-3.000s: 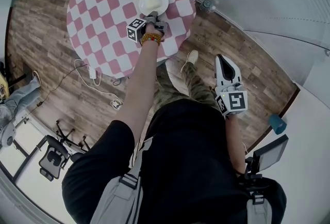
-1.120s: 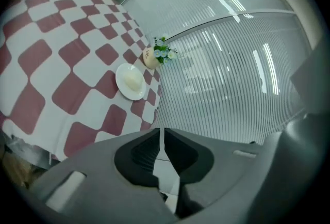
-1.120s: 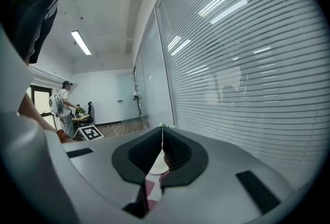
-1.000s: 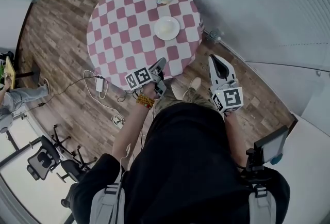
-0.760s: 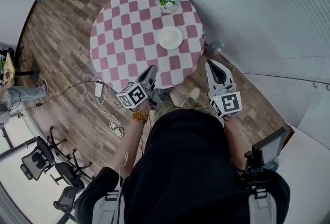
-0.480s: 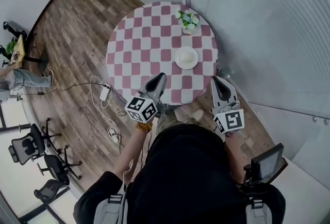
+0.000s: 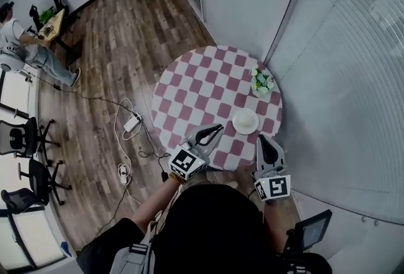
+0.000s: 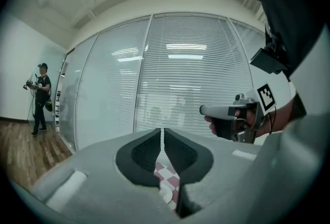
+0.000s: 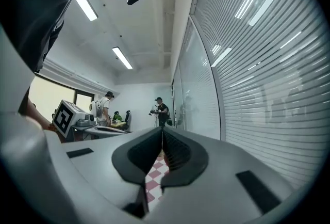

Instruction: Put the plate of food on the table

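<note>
A white plate of pale food [image 7: 245, 121] rests on the round table with a red-and-white checked cloth [image 7: 202, 86], near its right edge. A sliver of the plate [image 8: 166, 194] shows below the jaws in the left gripper view. My left gripper [image 7: 214, 131] is shut with nothing in it and hovers over the table's near edge, well short of the plate. My right gripper [image 7: 264, 142], also shut and bare, is held just off the table's near right edge. Both gripper views look out level: the left gripper [image 8: 163, 132] faces the blinds, the right gripper [image 9: 162, 132] faces the room.
A small pot of flowers [image 7: 261, 82] stands on the table beyond the plate. A power strip with cables [image 7: 132, 122] lies on the wood floor at the left. Office chairs [image 7: 25, 140] and a person at a desk [image 7: 19, 52] are far left. Glass walls with blinds [image 7: 341, 77] close the right side.
The left gripper, at the plate three seconds ago, has drawn back from it. The plate stays on the table. The view has pulled away and both grippers now sit at the table's near edge.
</note>
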Tool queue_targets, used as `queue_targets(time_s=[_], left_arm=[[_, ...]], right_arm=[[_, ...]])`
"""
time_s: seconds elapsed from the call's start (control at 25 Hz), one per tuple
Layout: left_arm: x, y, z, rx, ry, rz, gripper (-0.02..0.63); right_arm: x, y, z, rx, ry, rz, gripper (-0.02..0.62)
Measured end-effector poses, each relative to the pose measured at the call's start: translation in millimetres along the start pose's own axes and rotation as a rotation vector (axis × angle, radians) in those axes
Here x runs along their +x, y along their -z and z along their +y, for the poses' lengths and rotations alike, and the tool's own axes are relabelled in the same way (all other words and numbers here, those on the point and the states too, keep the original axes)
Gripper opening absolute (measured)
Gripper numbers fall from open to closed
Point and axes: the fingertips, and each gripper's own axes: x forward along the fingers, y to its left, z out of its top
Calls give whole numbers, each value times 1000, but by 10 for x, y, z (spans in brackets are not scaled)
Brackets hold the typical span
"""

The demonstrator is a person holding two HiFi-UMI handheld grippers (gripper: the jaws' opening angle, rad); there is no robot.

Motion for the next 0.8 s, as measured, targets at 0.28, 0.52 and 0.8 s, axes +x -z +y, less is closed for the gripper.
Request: queue_targets(time_s=[0.28,0.52,0.8], left_arm=[[1,305,179,0,-15,20,25],[14,591,235,48,-2,68,25],[-21,1047,217,8,13,137,25]], right_arm=[[264,348,111,-29,-58,59,12],[302,766,134,-13,-60,135,11],[213,1239,201,9,-68,245,12]])
